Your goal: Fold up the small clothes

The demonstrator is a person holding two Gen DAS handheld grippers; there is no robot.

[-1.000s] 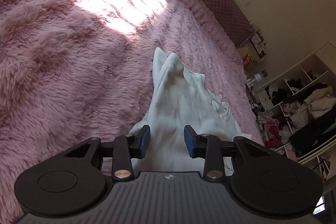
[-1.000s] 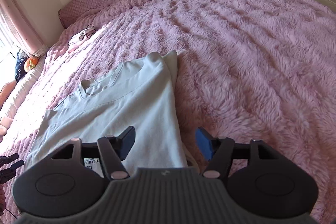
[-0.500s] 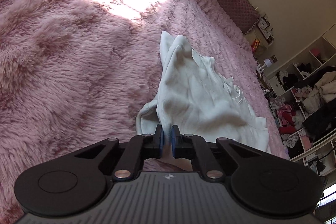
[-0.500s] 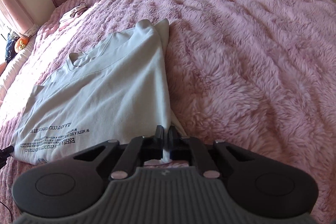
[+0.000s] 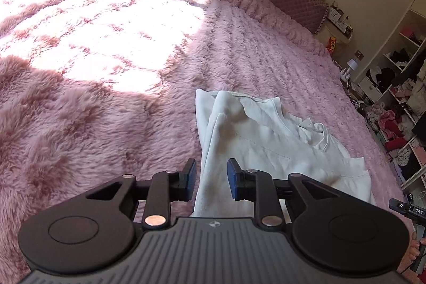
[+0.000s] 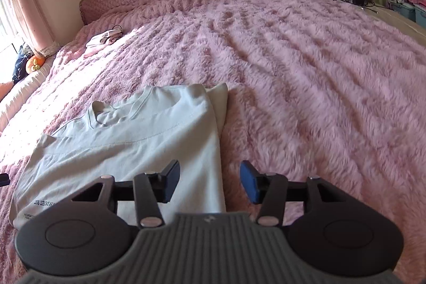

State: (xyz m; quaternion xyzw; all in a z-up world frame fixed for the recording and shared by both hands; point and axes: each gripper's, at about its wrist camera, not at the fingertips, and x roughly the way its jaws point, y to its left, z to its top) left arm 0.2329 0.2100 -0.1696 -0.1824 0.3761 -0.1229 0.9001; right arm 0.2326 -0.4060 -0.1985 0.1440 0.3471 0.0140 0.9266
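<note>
A: Left gripper (image 5: 210, 178)?
B: Jaws just been opening, gaping now, gripping nothing; white t-shirt (image 5: 266, 151) edge is lying below the gap.
A: Right gripper (image 6: 210, 184)?
B: Same, just been opening, hovering apart over the shirt's right edge.
A: Shirt?
B: Lying sleeves-folded on the pink fluffy blanket (image 6: 319, 71).

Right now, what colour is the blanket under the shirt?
Pink and fluffy blanket; clearest in the right wrist view.
</note>
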